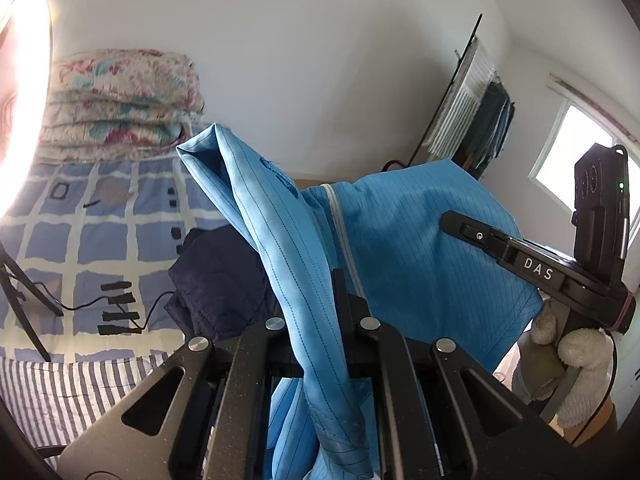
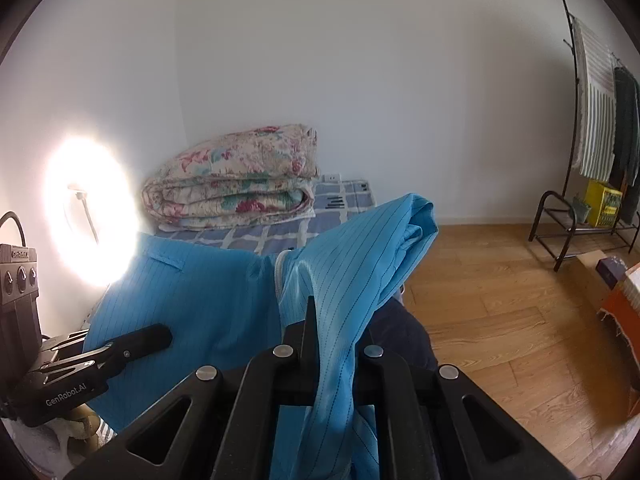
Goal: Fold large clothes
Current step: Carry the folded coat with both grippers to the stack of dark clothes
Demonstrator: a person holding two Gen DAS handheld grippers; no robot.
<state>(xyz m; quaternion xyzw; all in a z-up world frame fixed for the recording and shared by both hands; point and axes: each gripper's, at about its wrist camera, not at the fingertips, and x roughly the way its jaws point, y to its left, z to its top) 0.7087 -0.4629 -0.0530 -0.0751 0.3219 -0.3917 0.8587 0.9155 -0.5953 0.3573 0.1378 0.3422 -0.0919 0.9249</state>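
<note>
Both the left gripper (image 1: 320, 360) and right gripper (image 2: 332, 360) have jaws clamped on the light-blue striped zip garment (image 1: 400, 240), held above the bed (image 1: 80, 240), folding barely begun.

Two close wrist views along the jaws, angled downward, both sharing the blue garment (image 1: 400, 240) and bed (image 2: 344, 196).
</note>
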